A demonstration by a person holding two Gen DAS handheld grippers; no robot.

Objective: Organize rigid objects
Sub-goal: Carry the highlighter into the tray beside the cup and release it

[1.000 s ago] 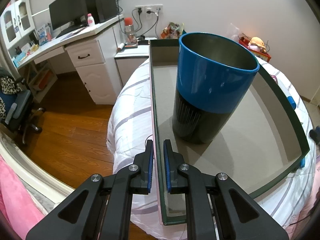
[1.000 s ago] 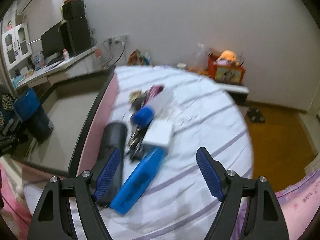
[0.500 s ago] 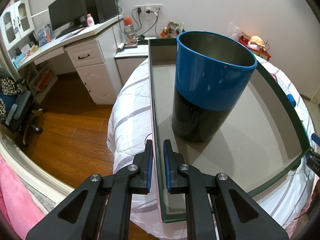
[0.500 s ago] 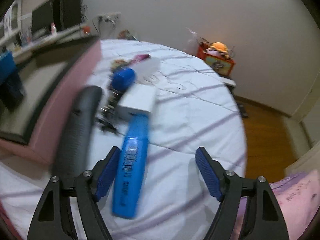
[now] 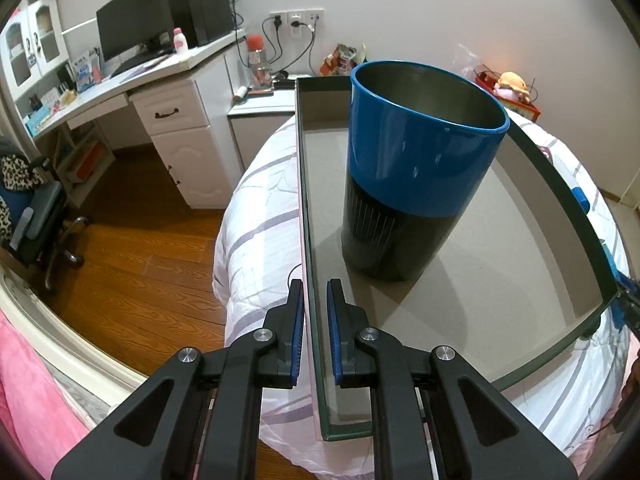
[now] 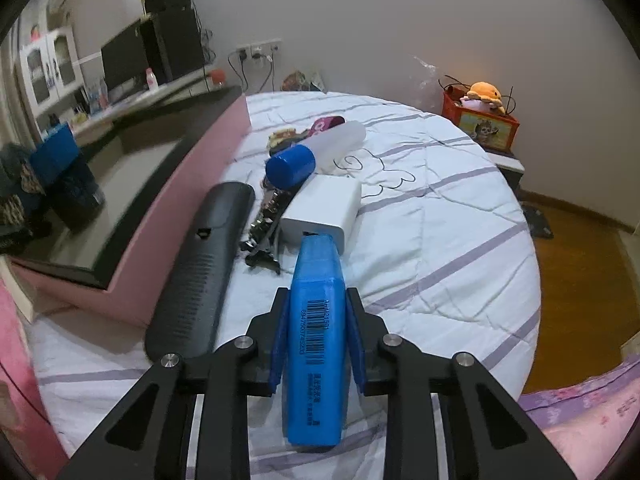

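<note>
The right gripper (image 6: 316, 332) has its 2 blue pads pressed against the long sides of a flat blue plastic case with a white barcode label (image 6: 317, 340), which lies on the white bedsheet with pale purple stripes (image 6: 440, 240). The case looks light and rigid, with smooth sides that could slip, so a hold near its middle, where the pads sit now, seems the sensible place. Its far end is narrower and slightly translucent, touching a white rectangular charger block (image 6: 324, 210).

Just left of it lie a long black ribbed plastic bar (image 6: 200, 264), a small tangle of dark metal clips (image 6: 266, 220) and a frosted bottle with a blue cap (image 6: 308, 156).

The left gripper (image 5: 315, 320) is pinched onto the side wall of a shallow box lid, pink outside and grey inside (image 5: 520, 260), jaws almost together with only the thin wall between them. A tall cup, blue above and black ribbed below (image 5: 408, 184), stands upright in it, open and seemingly empty, likely the place for the blue case.
</note>
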